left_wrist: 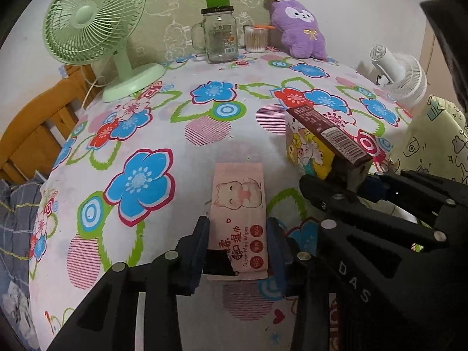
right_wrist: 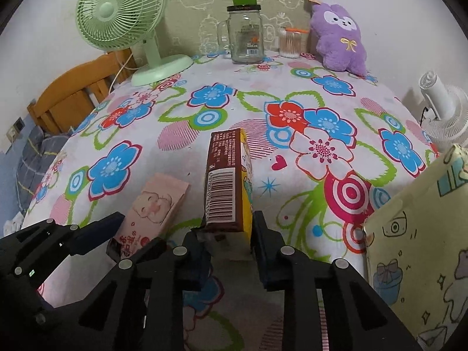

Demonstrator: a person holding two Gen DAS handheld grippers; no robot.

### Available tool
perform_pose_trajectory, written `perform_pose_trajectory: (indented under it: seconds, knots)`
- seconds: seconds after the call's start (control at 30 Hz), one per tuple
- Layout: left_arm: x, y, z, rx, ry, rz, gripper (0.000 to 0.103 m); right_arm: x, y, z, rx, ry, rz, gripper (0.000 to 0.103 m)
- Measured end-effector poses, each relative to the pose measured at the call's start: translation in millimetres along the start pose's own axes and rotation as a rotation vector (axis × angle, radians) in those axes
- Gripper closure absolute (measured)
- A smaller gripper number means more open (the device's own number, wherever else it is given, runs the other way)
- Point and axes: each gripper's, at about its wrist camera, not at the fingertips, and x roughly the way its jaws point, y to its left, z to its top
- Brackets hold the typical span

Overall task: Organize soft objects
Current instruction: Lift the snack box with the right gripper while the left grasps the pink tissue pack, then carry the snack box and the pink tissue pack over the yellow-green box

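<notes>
A pink pack of mini wipes (left_wrist: 238,213) lies flat on the flowered tablecloth (left_wrist: 140,134). My left gripper (left_wrist: 238,248) is shut on its near end. The pack also shows in the right wrist view (right_wrist: 152,207), with the left gripper (right_wrist: 122,234) on it. My right gripper (right_wrist: 228,234) is shut on a brown and yellow tissue pack (right_wrist: 229,181), held on edge with its barcode up. In the left wrist view that pack (left_wrist: 318,140) and the right gripper (left_wrist: 348,172) stand just right of the wipes. A purple plush toy (left_wrist: 301,26) leans at the back right.
A green desk fan (left_wrist: 96,29) stands at the back left. A glass mug jar (left_wrist: 219,35) and a cotton swab cup (left_wrist: 256,39) stand at the back. A white fan (left_wrist: 400,73) and a pale yellow printed bag (right_wrist: 418,239) are on the right. A wooden chair (left_wrist: 35,125) is at the left.
</notes>
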Motion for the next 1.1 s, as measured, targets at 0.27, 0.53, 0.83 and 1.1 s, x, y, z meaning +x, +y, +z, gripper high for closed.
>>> perform_pose_trajectory:
  seconds: [0.27,0.53,0.83,1.1]
  knots:
    - [-10.6,-5.2,-5.4,-0.029,-0.023,0.004,0.064,-17.7,-1.9,-7.5,-0.003,-0.017,0.007,0.076]
    - [-27.7,-10.4,-10.1,-0.057,-0.061,0.005,0.064,-38.9,-4.3,-12.6,-0.002,-0.048,0.007,0.076]
    - [-50.8,-16.6,-16.4,-0.072,-0.105,0.022,0.064,-64.0,-1.9,-18.9,-0.026,-0.085,0.014,0.076]
    - [-77.0,-21.3,-20.6,-0.084,-0.156,0.038,0.064,-92.9,1.1,-22.3,-0.041,-0.136,0.022,0.076]
